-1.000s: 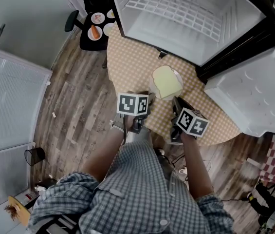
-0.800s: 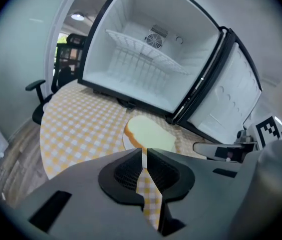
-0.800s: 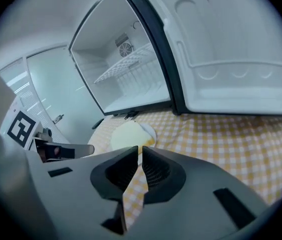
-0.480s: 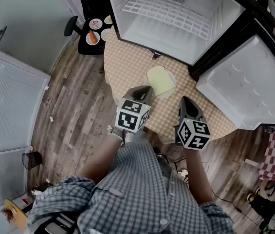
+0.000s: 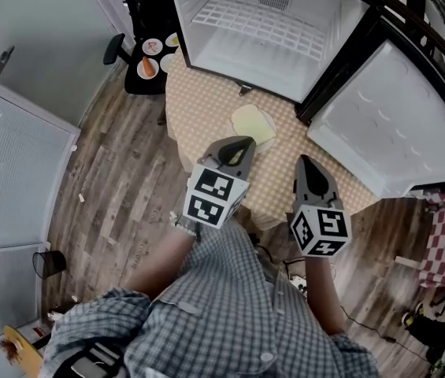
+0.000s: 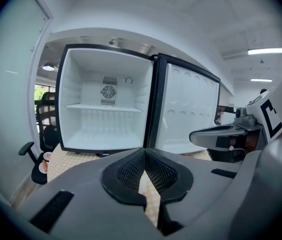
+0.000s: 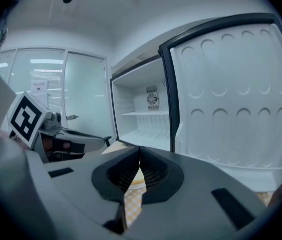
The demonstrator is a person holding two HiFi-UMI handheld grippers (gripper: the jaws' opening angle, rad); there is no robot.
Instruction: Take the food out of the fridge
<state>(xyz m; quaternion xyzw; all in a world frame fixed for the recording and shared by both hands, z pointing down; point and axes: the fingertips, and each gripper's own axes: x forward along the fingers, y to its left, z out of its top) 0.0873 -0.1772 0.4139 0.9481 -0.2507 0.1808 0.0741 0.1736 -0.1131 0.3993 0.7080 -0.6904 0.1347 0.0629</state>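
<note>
The small fridge (image 5: 273,22) stands wide open, and its white shelf and floor are bare. In front of it a pale slice of bread on a white plate (image 5: 254,126) lies on the yellow checked tablecloth (image 5: 206,93). In the head view my left gripper (image 5: 243,141) hangs just short of the plate, jaws shut and empty. My right gripper (image 5: 306,161) is to the right of it, also shut and empty. In the left gripper view the left gripper (image 6: 144,151) points at the fridge (image 6: 106,109). In the right gripper view the right gripper (image 7: 140,149) points at the fridge (image 7: 145,114).
The fridge door (image 5: 383,124) swings out to the right, close to my right gripper. A black side table (image 5: 147,57) to the left of the fridge holds small plates, one with a carrot (image 5: 148,68). Wooden floor (image 5: 120,172) lies to the left.
Both grippers have risen and drawn back from the bread plate, toward the camera. The plate has stayed on the cloth, and both stay shut.
</note>
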